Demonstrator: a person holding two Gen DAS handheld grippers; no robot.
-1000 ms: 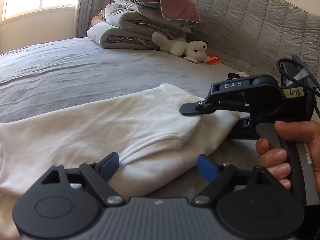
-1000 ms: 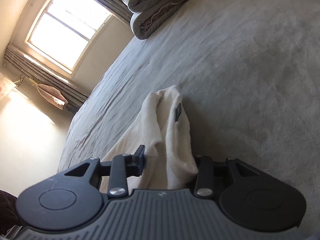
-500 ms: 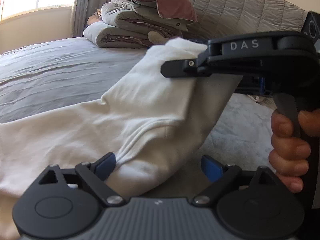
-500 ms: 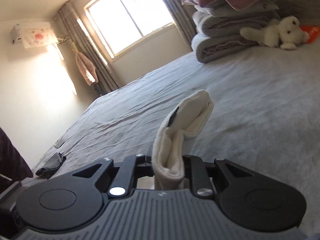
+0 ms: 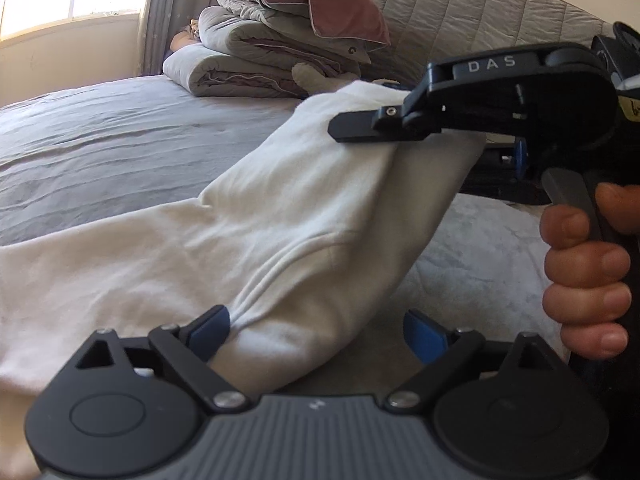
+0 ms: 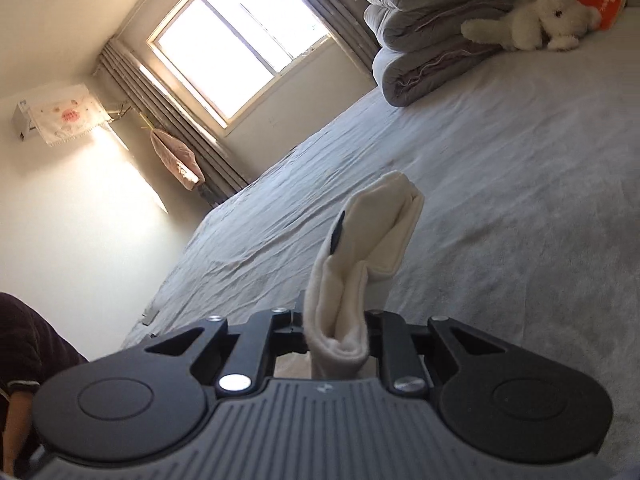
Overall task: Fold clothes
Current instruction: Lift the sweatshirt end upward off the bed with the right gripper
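A white garment [image 5: 240, 248] lies spread over the grey bed [image 5: 120, 140]. Its right corner is raised off the sheet. My right gripper [image 5: 360, 136], held by a hand [image 5: 584, 280], is shut on that corner. In the right wrist view the pinched fold of white fabric [image 6: 376, 232] sticks up between the narrow fingers of the right gripper [image 6: 334, 320]. My left gripper [image 5: 316, 332] stands wide open low over the garment's near edge. Its left blue pad [image 5: 210, 330] touches a bunched fold, and its right pad [image 5: 424, 334] is off the cloth.
Folded quilts and a pink pillow [image 5: 272, 52] are stacked at the head of the bed against a quilted headboard [image 5: 480, 28]. A white plush toy [image 6: 532, 20] and an orange booklet [image 6: 604, 2] lie beside them. A bright window [image 6: 240, 44] is beyond the far side.
The right gripper has closed on the garment's corner and lifted it up off the bed, rolling as it rose. The left gripper has stayed in place with its jaws slightly wider.
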